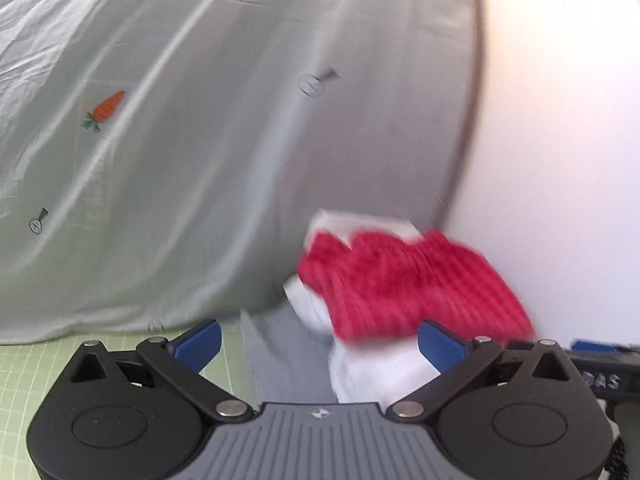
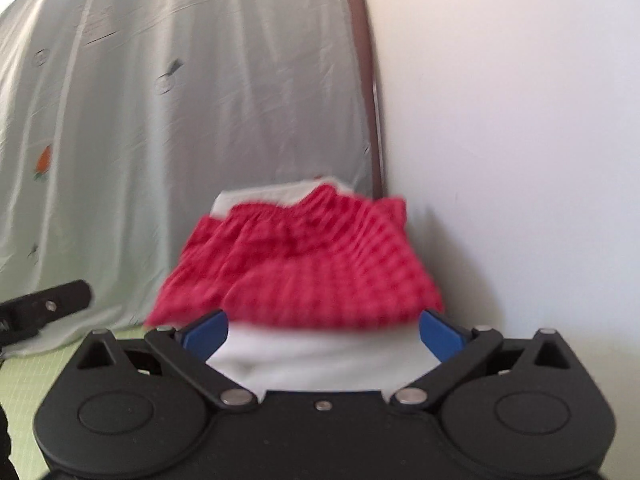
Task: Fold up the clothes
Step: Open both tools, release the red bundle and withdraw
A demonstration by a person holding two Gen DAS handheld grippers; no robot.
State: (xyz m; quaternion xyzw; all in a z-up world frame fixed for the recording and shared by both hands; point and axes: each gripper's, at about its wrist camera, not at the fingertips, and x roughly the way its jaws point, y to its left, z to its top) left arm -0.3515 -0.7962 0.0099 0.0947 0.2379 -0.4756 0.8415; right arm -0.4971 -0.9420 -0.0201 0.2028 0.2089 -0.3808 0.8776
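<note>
A red checked garment [image 2: 296, 264] lies folded on top of a white garment [image 2: 320, 360], in a small stack against the wall. In the left wrist view the same red piece [image 1: 404, 284] sits to the right, over white cloth [image 1: 376, 368] and a grey cloth [image 1: 284, 356]. My right gripper [image 2: 323, 334] is open, its blue pads [image 2: 206, 332] wide apart at the stack's near edge. My left gripper [image 1: 320, 342] is also open, just left of the stack, over the grey cloth. Both views are blurred.
A pale sheet [image 1: 192, 140] printed with a carrot [image 1: 106, 110] hangs behind the stack. A white wall [image 2: 520, 140] stands on the right. A green gridded mat [image 1: 36, 364] covers the surface. The other gripper [image 2: 44, 308] shows at the left edge of the right wrist view.
</note>
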